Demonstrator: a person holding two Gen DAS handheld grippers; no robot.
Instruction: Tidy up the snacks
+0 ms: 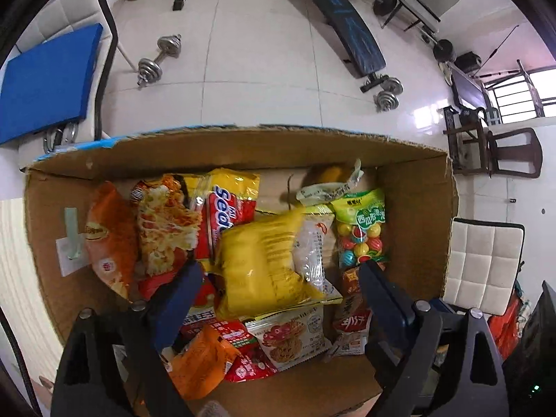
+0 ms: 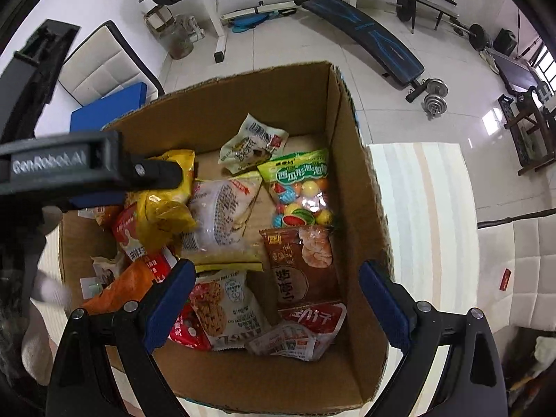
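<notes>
Snacks: a heap of packets lies inside the open cardboard box [image 1: 243, 146], covering most of its floor.
Yellow packet [image 1: 259, 260]: blurred in the left wrist view, it lies tilted on top of the heap near the middle of the box, between the two fingers of the left gripper but with clear space on either side.
Left gripper [image 1: 278, 299]: jaws wide apart, pointing steeply down into the box, nothing clamped (the yellow packet sits loose below them).
Left gripper from the other side: in the right wrist view its dark body [image 2: 104, 163] reaches in over the left edge of the box, directly above the yellow packet [image 2: 163, 205].
Right gripper [image 2: 274, 299]: jaws spread wide, also aimed down into the box, pads touching nothing; one finger hangs over the packets, the other over the box's right wall.
Gumball bag [image 1: 359, 232]: green-topped, full of coloured balls, against the right side of the box.
Clear white packet [image 2: 219, 219]: just beside the yellow one, partly under it.
Brown packet [image 2: 302, 264]: flat, below the gumball bag, near the right wall.
Cookie packet [image 2: 219, 305]: at the near end, beside a red and white packet [image 2: 312, 323].
Orange packets: one at the left wall [image 1: 111, 239], another at the near corner [image 1: 201, 358].
Surroundings: white tiled floor with dumbbells [image 1: 160, 59] and a sit-up bench [image 1: 340, 21] beyond the box.
</notes>
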